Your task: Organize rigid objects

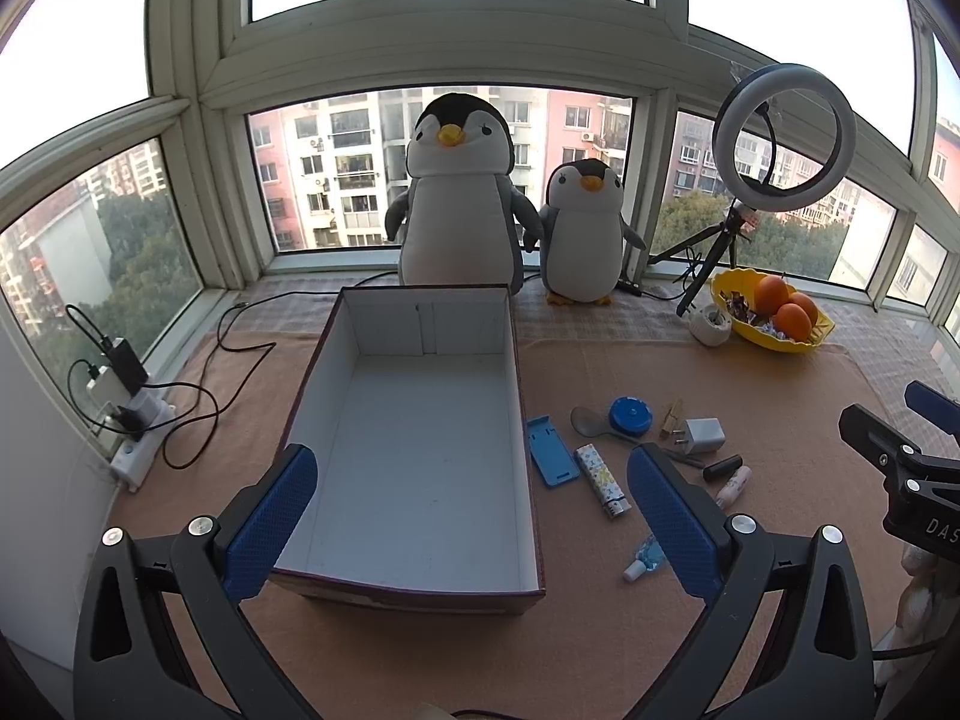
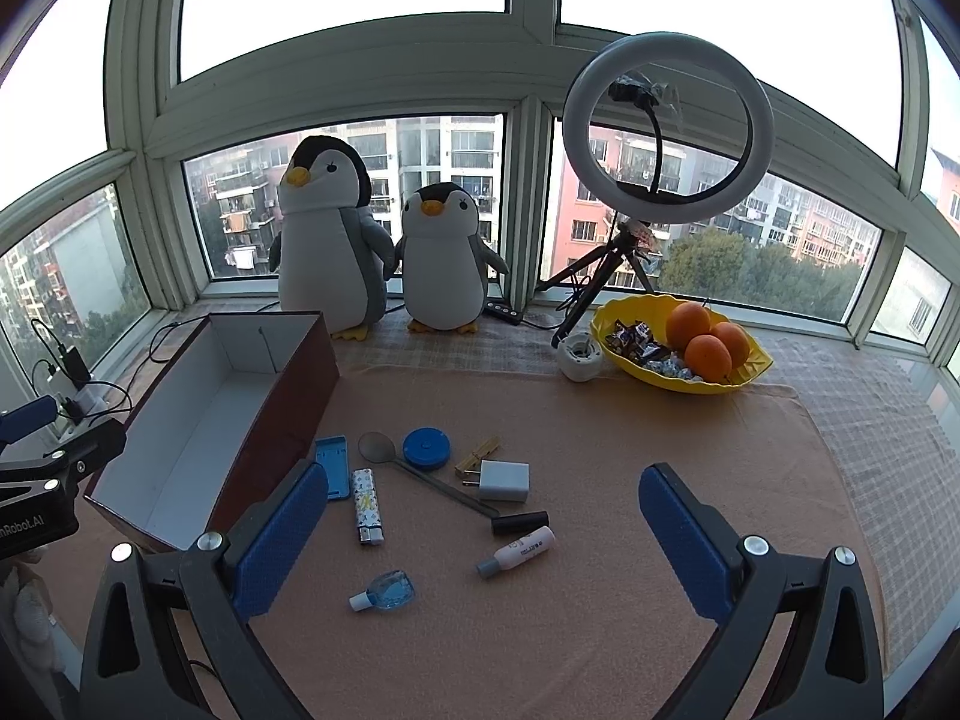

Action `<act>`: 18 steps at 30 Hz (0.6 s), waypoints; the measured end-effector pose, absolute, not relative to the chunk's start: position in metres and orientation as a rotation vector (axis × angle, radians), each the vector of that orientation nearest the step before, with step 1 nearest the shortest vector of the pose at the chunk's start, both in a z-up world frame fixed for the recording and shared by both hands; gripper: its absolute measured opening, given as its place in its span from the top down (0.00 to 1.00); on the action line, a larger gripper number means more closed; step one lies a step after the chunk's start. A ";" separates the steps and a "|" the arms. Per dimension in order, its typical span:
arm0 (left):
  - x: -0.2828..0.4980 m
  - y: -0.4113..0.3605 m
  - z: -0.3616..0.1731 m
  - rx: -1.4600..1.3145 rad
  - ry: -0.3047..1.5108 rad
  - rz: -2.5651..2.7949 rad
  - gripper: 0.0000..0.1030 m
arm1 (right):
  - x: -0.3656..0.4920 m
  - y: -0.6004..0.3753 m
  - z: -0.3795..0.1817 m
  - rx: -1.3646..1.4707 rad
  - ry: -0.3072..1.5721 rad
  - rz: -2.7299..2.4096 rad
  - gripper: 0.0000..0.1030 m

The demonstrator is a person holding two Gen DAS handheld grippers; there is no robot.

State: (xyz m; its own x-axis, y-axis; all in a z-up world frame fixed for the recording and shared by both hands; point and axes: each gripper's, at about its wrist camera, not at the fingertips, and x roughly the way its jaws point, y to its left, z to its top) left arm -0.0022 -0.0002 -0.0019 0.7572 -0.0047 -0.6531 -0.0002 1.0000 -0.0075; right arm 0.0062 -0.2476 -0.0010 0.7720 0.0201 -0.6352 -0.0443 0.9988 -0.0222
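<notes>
My left claw [image 1: 474, 516] spread wide, hovering over empty box [image 1: 420, 450]. My right claw [image 2: 483, 531] spread too, nothing held, above clutter on counter [image 2: 600, 420] just right of box. Lighter [image 2: 366, 504]: likely light, stiff, slick casing; long axis runs toward me, metal head nearest. Pinch across mid-body. Spoon [image 2: 420, 471] lies diagonal, bowl far-left, handle near-right; thin, flat, probably hard to lift. Charger [image 2: 504, 480] blocky, easy grip, prongs pointing left.
</notes>
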 end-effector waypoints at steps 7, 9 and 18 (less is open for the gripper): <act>-0.002 0.000 -0.002 -0.007 0.713 -0.002 0.00 | 0.006 -0.247 -0.003 -0.034 0.692 0.038 0.01; -0.002 0.000 -0.002 -0.006 0.713 -0.001 0.00 | 0.006 -0.247 -0.003 -0.033 0.693 0.038 0.01; -0.001 0.000 -0.002 -0.007 0.714 -0.002 0.00 | 0.006 -0.245 -0.004 -0.033 0.696 0.036 0.01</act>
